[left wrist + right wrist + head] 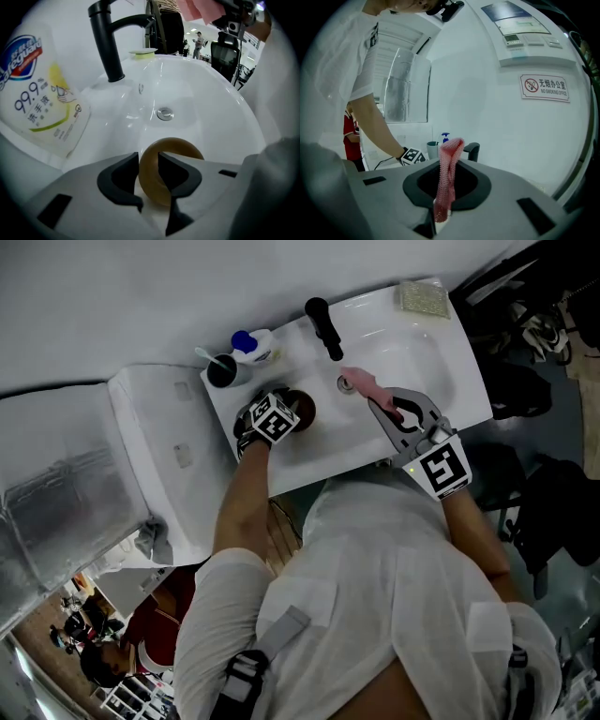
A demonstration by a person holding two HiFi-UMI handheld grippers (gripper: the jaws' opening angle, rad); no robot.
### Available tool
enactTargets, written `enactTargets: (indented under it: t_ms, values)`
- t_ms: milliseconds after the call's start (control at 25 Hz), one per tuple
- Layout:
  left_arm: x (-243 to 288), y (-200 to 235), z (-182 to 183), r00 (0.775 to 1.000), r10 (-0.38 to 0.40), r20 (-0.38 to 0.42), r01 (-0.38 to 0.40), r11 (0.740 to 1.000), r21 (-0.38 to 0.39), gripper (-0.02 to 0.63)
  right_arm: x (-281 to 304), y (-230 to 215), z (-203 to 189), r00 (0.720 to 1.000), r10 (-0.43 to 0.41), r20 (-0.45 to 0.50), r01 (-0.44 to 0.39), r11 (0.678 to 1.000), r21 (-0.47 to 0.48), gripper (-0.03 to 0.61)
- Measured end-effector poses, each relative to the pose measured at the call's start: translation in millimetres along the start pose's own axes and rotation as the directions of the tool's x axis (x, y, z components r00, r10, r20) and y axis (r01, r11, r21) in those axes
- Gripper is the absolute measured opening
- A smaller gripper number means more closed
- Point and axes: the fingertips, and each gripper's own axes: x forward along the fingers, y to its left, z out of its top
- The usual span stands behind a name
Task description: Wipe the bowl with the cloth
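Left: left gripper (149,165) nose-down, jaws spread wide astride rim of bowl (176,146), no squeeze visible. Bowl loose on sloped sink (441,352), near drain (165,114). Likely to skid or tip once rubbed unless re-clamped first. Right: right gripper (445,185) pinched tight on pink cloth (449,161), up above sink. Only a thin strip caught, so liable to pull free under wiping drag.

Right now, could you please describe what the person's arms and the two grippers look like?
The left gripper and right gripper have pale grey bodies with black pads. Each carries a cube of black-and-white square markers. The person wears a white short-sleeved shirt.
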Motion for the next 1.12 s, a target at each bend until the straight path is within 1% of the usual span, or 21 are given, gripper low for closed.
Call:
enactTargets:
  t_ms: [80,160,280,360,480,600,680,720,760,840,960,1040,1120]
  values:
    - [4,3,3,1.0,0.007,-0.019,-0.006,0.999,0.039,0.126,-2,-2,-1,1.0,-0.006,0.012,0.006,1.0,-0.012,0.038]
    - [8,4,5,0.999,0.009,-0.042,-0.005,0.996,0.086,0.126,-4,-3,-3,1.0,-0.018,0.001,0.018,1.0,0.003,0.038]
    - [14,1,6,0.996,-0.01,-0.087,0.022,0.989,0.148,0.126,-4,-1,-5,1.0,-0.027,-0.002,0.027,1.0,-0.001,0.038]
    - [19,-3,7,0.993,-0.03,-0.114,0.049,0.984,0.172,0.126,-4,-1,-4,1.0,-0.026,0.008,0.026,1.0,-0.018,0.038]
    - [24,-7,7,0.989,-0.051,-0.141,0.079,0.977,0.198,0.133,-4,0,-6,0.999,-0.034,-0.017,0.034,0.999,0.022,0.038]
    - [26,-10,7,0.984,-0.074,-0.163,0.108,0.972,0.208,0.132,-4,0,-7,0.999,-0.031,-0.013,0.032,0.999,0.012,0.038]
    - [27,-12,4,0.977,-0.086,-0.193,0.13,0.965,0.228,0.115,-4,0,-7,0.999,-0.031,-0.014,0.031,0.999,0.008,0.038]
    - [27,-12,2,0.975,-0.086,-0.207,0.136,0.961,0.241,0.079,-4,-1,-7,0.999,-0.03,-0.012,0.03,1.0,0.001,0.038]
    - [27,-12,1,0.973,-0.086,-0.215,0.14,0.959,0.247,0.062,-4,-1,-6,1.0,-0.029,-0.005,0.029,1.0,-0.012,0.038]
    - [26,-12,-2,0.971,-0.096,-0.218,0.146,0.963,0.227,0.048,-5,-2,-6,1.0,-0.028,0.0,0.028,0.999,-0.023,0.038]
    - [22,-11,0,0.973,-0.113,-0.203,0.144,0.979,0.147,0.033,-7,-4,-8,0.999,-0.033,-0.006,0.033,0.999,-0.011,0.038]
    - [18,-9,3,0.976,-0.113,-0.186,0.126,0.99,0.056,0.029,-8,-6,-9,0.999,-0.035,-0.013,0.035,0.999,0.004,0.038]
    - [15,-8,9,0.981,-0.114,-0.154,0.106,0.992,-0.062,0.023,-9,-6,-11,0.999,-0.039,-0.032,0.041,0.998,0.04,0.038]
